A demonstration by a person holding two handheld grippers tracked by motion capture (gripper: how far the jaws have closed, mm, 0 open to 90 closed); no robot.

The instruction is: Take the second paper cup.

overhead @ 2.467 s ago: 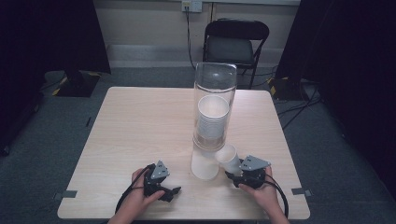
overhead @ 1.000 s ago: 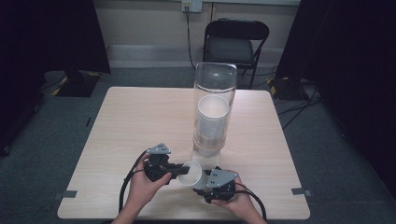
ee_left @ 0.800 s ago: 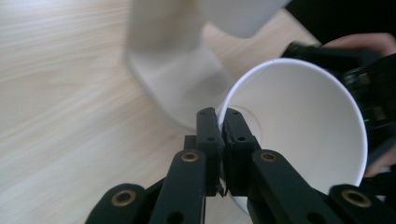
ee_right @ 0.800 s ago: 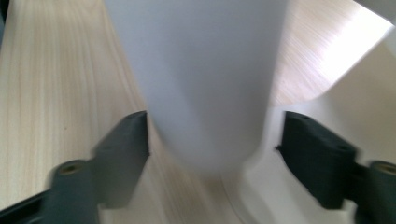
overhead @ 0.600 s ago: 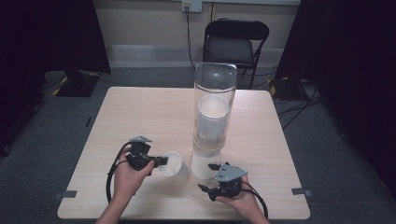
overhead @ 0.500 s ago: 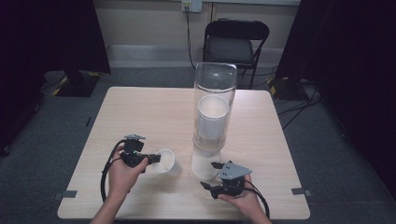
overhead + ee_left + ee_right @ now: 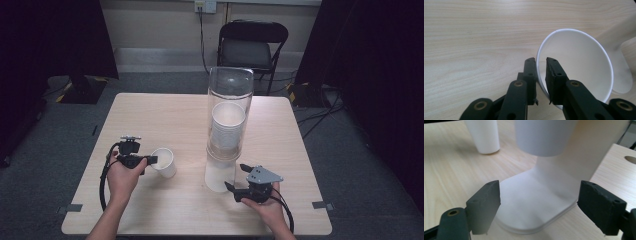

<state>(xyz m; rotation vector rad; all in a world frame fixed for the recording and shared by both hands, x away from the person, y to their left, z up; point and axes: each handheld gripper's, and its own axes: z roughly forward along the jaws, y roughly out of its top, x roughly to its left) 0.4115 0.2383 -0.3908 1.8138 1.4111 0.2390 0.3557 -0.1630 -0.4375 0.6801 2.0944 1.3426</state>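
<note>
Now my left gripper [image 7: 150,160] has its fingers [image 7: 530,75] pinched on the rim of a white cup [image 7: 164,162], one finger outside the wall and the other inside, as the left gripper view shows. From the high view the cup stands upright on the counter [image 7: 165,115], left of the dispenser [image 7: 227,125] and apart from it. My right gripper [image 7: 239,177] sits near the counter's front edge, its fingers [image 7: 485,201] spread wide and holding nothing, aimed at the dispenser's white base [image 7: 534,202]. In the right gripper view the base lies between the fingers but past their tips, and a cup bottom [image 7: 544,136] hangs above it. Inside the clear tube [image 7: 230,85] sits a stack of cups [image 7: 228,125].
</note>
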